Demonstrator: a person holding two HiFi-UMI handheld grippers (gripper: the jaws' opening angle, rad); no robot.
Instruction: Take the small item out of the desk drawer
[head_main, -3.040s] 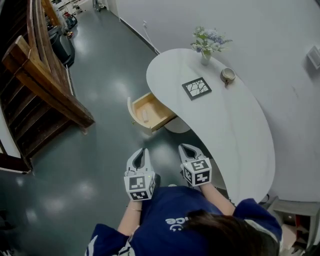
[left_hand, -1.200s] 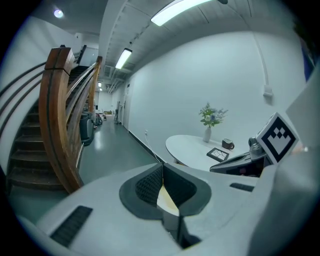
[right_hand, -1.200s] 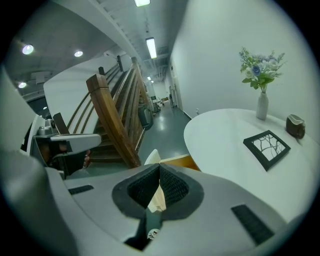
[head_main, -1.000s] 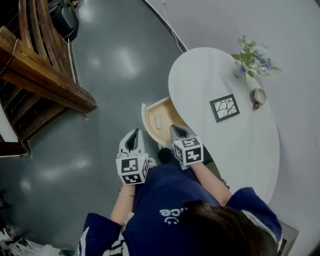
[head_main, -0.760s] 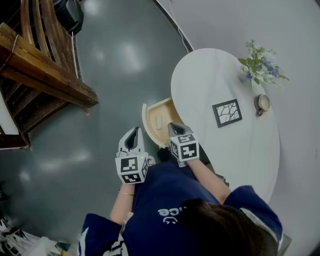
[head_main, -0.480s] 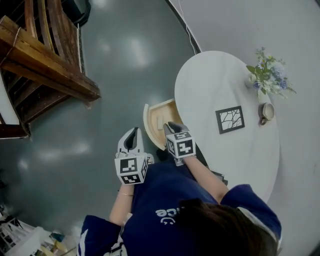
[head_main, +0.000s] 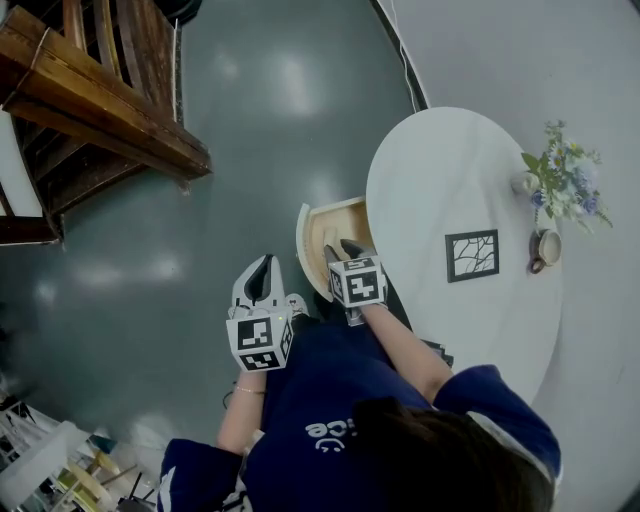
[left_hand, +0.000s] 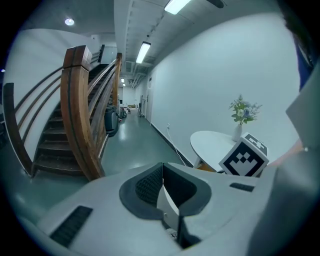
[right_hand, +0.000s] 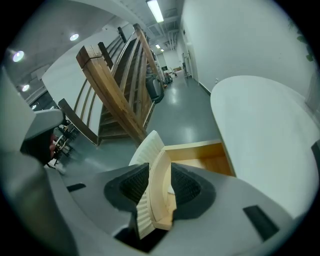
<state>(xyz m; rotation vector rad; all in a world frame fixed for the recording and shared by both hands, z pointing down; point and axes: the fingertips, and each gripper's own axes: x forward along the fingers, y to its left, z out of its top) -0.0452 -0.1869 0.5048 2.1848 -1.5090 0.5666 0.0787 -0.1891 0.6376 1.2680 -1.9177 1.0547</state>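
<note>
Reaching in for the pick. Right gripper (right_hand: 159, 186) jaws have just been opening and are now spread, straddling the drawer (right_hand: 202, 156) front wall without pinching it. The small item (right_hand: 170, 190) is, I think, sitting just past that wall, by the right-hand pad. Left gripper (left_hand: 162, 192) is pressed together, empty. Next I'm clearing the wall, bracketing the item, closing.
</note>
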